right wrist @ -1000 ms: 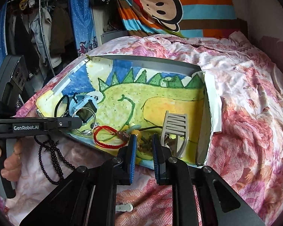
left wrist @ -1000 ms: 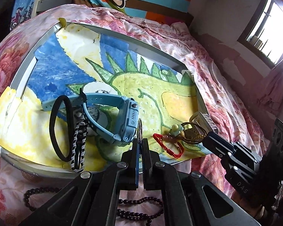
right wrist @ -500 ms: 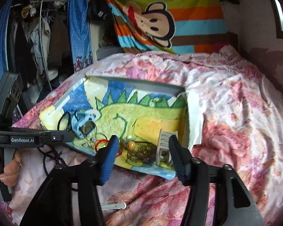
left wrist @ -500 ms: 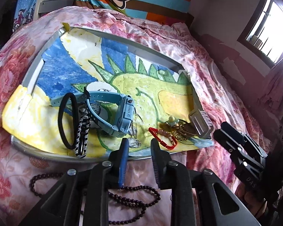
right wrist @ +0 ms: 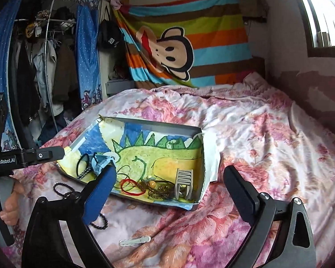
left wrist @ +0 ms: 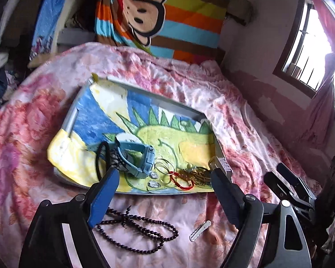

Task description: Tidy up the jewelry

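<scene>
tray (left wrist: 178, 109) of jewelry ahead of opening left claw (left wrist: 165, 192), nothing between

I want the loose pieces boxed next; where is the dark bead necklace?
The dark bead necklace lies on the floral bedspread, outside the tray beyond its near edge; in the left wrist view it sits left of a small white clip.

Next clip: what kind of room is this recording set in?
Most likely a home bedroom: a bed with a pink floral bedspread, clothes on a rack, and a cartoon monkey blanket on the wall.
</scene>
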Demonstrator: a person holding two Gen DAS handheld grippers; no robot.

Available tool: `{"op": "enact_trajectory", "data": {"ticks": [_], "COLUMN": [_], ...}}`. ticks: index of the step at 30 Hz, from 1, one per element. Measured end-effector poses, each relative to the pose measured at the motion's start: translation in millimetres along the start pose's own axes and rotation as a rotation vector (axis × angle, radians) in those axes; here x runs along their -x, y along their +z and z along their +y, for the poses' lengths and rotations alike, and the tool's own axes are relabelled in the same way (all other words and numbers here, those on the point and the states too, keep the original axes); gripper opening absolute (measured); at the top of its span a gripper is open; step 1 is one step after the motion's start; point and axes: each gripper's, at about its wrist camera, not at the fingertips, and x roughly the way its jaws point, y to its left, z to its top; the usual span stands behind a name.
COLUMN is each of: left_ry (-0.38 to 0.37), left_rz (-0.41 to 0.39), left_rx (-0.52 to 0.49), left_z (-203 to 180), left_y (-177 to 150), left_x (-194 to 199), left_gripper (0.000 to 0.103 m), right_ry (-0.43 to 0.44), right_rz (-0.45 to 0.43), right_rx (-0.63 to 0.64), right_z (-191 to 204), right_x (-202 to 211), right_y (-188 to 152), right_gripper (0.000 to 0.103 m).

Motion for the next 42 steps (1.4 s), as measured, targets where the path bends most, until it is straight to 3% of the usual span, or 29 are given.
{"op": "enact_trajectory", "data": {"ticks": [6, 22, 31, 37, 42], "left_ry": [0.046, 0.152, 0.181, 0.206, 0.225], "left_rz": [-0.104, -0.231, -0.199, -0.152, -0.061], "left_rx": [-0.045, -0.182, -0.15, -0.123, -0.108], "left_z": [-5.5, -11.6, 2.2, 10.1, 15.1], "left_y": [-11.7, -66.9, -95.7, -109.0, -115.0], "left_x": [37.4, 126.3, 153.8, 158.9, 146.7], "left_gripper": [0.096, 0.1, 0.1, 0.1, 0.1], "right_ry": [0.007, 0.043, 0.056, 0.049, 0.031], "right_rz": [-0.052, -0.092, -0.054, 0.044, 0.144], "right_rx": [0.01, 0.052, 0.05, 0.061, 0.092], "right_z": [8.9, 38.9, 44.9, 48.9, 52.2], "right_x": [38.9, 112.1, 136.5, 129.0, 111.3], "right_y": [-5.5, -28.1, -47.8, -62.9, -75.4], "right_gripper": [0.096, 0.097, 0.097, 0.097, 0.097]}}
